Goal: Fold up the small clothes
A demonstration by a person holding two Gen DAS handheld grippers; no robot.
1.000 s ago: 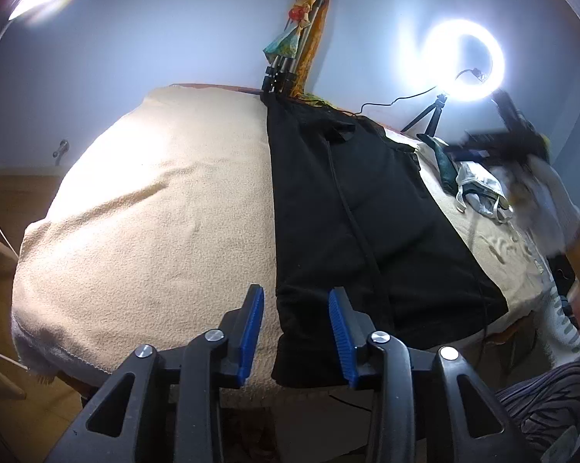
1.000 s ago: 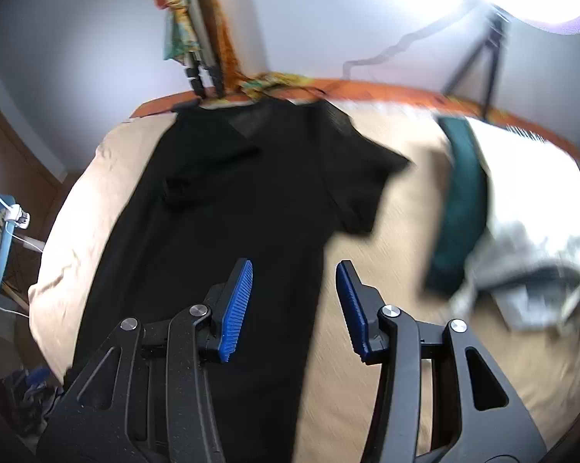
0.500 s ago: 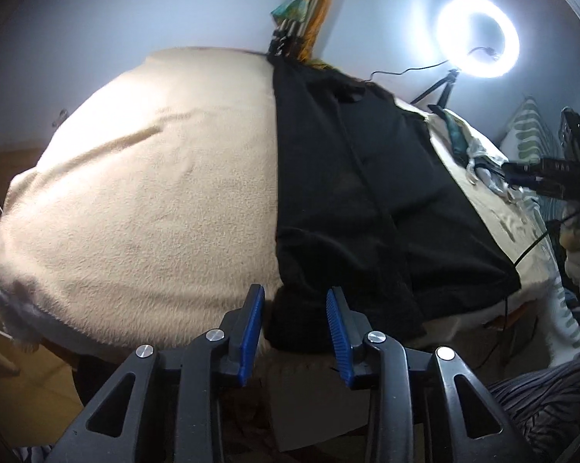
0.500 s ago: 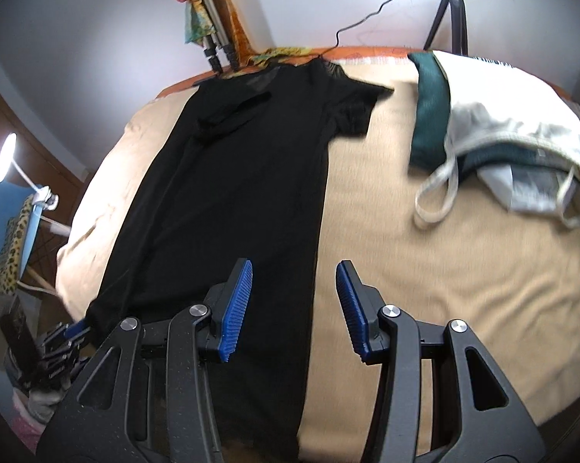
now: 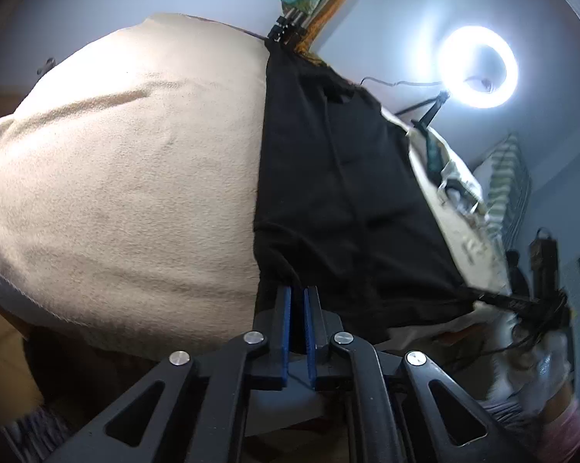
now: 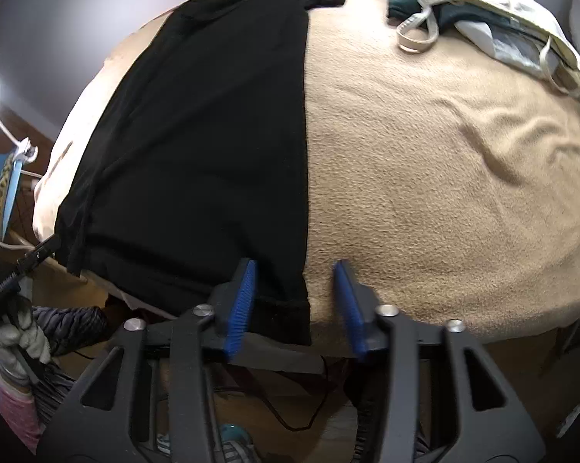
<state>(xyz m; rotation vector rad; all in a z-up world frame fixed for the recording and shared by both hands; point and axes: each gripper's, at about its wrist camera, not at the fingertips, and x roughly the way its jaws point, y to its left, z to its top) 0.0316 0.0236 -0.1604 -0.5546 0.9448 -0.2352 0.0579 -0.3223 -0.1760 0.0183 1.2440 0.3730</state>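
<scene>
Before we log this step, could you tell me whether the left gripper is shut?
Shut: the left gripper has its blue pads nearly together on the black shirt hem.

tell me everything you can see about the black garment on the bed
The black garment is a long, matte, soft-looking piece with short sleeves, spread flat lengthwise on the beige blanket, neck end far, hem at the near edge. One long side looks folded inward. The left tool is shut on its left hem corner, bunching the cloth; the right tool is open, straddling the right hem corner.

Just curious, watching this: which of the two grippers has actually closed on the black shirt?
The left hand-held gripper: its jaws are pinched shut on the black shirt hem corner. The right hand-held gripper is open.
</scene>
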